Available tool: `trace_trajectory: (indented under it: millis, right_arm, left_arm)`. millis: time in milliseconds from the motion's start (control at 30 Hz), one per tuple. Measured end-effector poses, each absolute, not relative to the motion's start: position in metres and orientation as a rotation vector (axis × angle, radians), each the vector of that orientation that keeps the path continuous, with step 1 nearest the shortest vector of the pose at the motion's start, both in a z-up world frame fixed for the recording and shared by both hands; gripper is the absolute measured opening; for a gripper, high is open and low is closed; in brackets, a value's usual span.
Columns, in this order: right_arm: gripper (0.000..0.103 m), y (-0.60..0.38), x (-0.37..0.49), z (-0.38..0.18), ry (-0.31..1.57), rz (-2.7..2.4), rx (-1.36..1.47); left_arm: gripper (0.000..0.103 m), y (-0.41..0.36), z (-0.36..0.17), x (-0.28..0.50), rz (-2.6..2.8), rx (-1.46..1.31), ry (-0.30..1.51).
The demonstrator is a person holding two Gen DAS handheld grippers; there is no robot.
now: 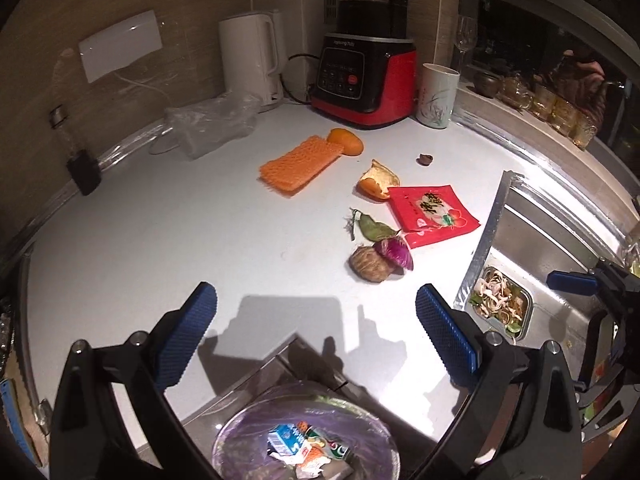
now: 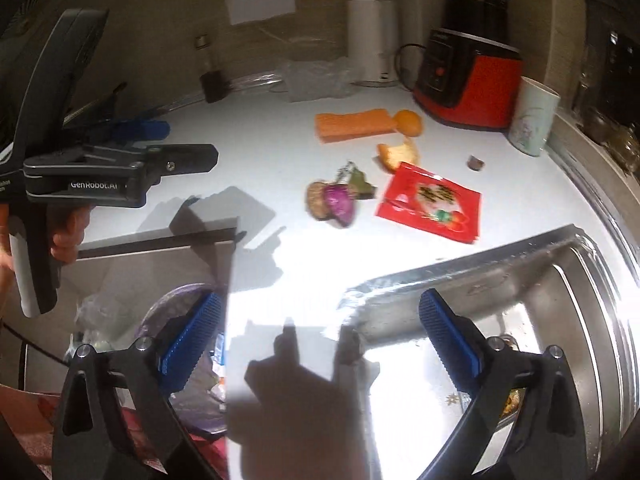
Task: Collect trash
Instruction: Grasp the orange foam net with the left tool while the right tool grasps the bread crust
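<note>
A: Both grippers are empty. The left gripper (image 1: 316, 332) has its jaws wide apart over the near edge of the desk (image 1: 160, 240), with nothing between them. The right gripper (image 2: 320, 336) is spread just as wide, above the corner where the desk meets the sink (image 2: 560, 280).

B: So where's the trash?

A: In the middle of the desk: a red wrapper (image 1: 432, 214), an orange peel (image 1: 378, 180) just behind it, and a leaf (image 1: 372, 226), a purple scrap (image 1: 396, 252) and a brown lump (image 1: 370, 266) huddled together. Further back, an orange foam net (image 1: 298, 164) touches an orange piece (image 1: 346, 140). A small dark bit (image 1: 425, 159) lies apart, near the cup (image 1: 436, 96).

B: And the bin?

A: The bin (image 1: 304, 440) is below the desk's front edge, lined, with packaging already inside.

B: What next, then?

A: I'd take the nearest cluster. Come down over the brown lump with the jaws straddling it, and close gently, since it looks soft. The wrapper lies flat, so I'd pinch a raised edge. Carry each piece fully over the bin before letting go, and mind the other gripper, which is close by.
</note>
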State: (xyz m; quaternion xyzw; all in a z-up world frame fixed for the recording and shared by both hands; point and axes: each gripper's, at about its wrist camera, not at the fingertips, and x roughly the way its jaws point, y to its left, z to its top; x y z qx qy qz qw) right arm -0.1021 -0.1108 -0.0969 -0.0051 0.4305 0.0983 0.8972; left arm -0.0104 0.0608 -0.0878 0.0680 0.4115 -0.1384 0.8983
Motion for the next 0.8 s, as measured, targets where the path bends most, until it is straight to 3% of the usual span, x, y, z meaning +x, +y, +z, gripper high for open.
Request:
trace_trajectory:
  millis: [233,467,800]
  right_arm:
    - [0.099,-0.174,-0.076,-0.097,0.859,0.092,0.061]
    - [0.099,-0.208,-0.040,-0.104,0.856,0.039,0.128]
    - [0.099,-0.213,-0.008,-0.119,0.884,0.022,0.141]
  left_arm:
    - [0.095,0.053,-0.105,0.096,-0.229,0.030,0.948]
    - [0.095,0.038,-0.137,0.186,-0.208,0.127,0.987]
    - [0.095,0.029,-0.175,0.231,-0.192,0.215,1.013]
